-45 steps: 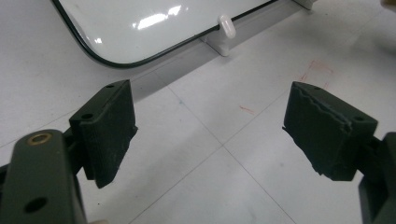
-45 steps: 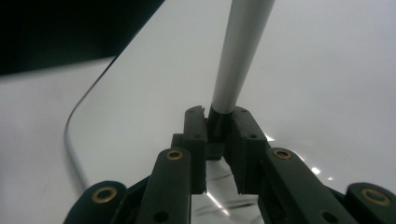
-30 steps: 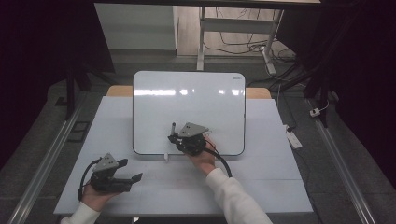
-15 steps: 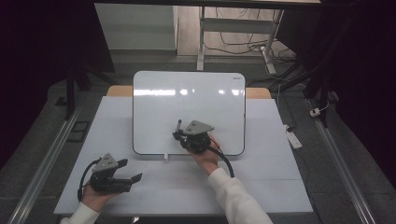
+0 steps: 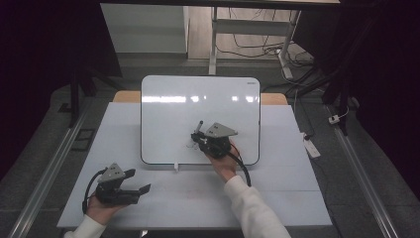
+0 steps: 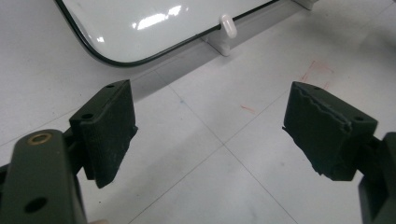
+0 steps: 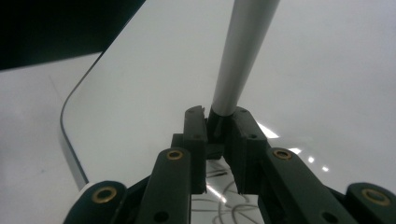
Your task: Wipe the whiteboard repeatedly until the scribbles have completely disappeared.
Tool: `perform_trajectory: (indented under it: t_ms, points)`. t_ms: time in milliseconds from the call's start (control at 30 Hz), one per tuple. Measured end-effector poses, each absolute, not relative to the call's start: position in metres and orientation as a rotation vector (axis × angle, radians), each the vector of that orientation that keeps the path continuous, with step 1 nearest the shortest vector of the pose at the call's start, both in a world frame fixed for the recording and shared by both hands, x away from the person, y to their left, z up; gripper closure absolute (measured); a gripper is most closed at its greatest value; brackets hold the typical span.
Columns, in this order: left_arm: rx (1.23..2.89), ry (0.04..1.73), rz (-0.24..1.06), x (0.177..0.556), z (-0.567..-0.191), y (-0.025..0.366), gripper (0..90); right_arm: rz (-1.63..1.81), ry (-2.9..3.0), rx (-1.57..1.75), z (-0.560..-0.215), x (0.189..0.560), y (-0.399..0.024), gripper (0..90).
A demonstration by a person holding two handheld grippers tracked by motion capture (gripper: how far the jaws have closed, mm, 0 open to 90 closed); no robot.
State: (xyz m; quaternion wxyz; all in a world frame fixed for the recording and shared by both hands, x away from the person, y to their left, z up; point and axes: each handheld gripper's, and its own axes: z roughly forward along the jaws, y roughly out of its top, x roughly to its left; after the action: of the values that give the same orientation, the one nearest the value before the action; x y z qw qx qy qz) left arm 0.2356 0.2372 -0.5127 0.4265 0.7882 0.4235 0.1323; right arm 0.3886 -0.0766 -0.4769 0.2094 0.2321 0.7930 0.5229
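Fingers of right gripper (image 7: 215, 128) clamp the marker (image 7: 243, 51) over the whiteboard (image 7: 327, 84).

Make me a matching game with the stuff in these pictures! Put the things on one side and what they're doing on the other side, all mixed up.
Things:
1. left gripper
2. right gripper
3. whiteboard
4. white cap

States:
A. lies on the table with faint scribbles on it
B. sits at the whiteboard's near edge
C. fingers wide apart, nothing between them
D. shut on a grey marker that stands up from it

Pairs: 1-C, 2-D, 3-A, 4-B
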Motion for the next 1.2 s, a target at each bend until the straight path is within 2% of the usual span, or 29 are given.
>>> perform_trajectory:
  t_ms: [167, 333, 500, 667, 800, 967, 1133, 1200]
  points:
    - [1.977, 1.061, 0.324, 0.237, -0.514, 0.237, 17.3, 1.347, 2.33, 0.468, -0.488, 0.372, -0.059, 77.7]
    - [1.969, 1.058, 0.33, 0.236, -0.513, 0.237, 17.4, 1.435, 2.198, 0.645, -0.475, 0.388, -0.081, 77.7]
    - [1.977, 1.06, 0.325, 0.237, -0.514, 0.236, 17.3, 1.325, 2.343, 0.449, -0.489, 0.37, -0.063, 77.7]
    - [1.974, 1.058, 0.33, 0.236, -0.513, 0.236, 17.4, 1.39, 2.225, 0.623, -0.476, 0.384, -0.084, 77.7]
    - [1.982, 1.058, 0.321, 0.238, -0.515, 0.235, 17.3, 1.302, 2.33, 0.478, -0.486, 0.37, -0.072, 77.7]
    - [1.975, 1.057, 0.325, 0.236, -0.513, 0.236, 17.3, 1.385, 2.217, 0.655, -0.474, 0.386, -0.09, 77.7]
    - [1.982, 1.056, 0.32, 0.238, -0.514, 0.235, 17.3, 1.31, 2.341, 0.506, -0.488, 0.368, -0.072, 77.7]
    - [1.977, 1.057, 0.325, 0.236, -0.514, 0.236, 17.3, 1.333, 2.306, 0.538, -0.485, 0.373, -0.077, 77.7]
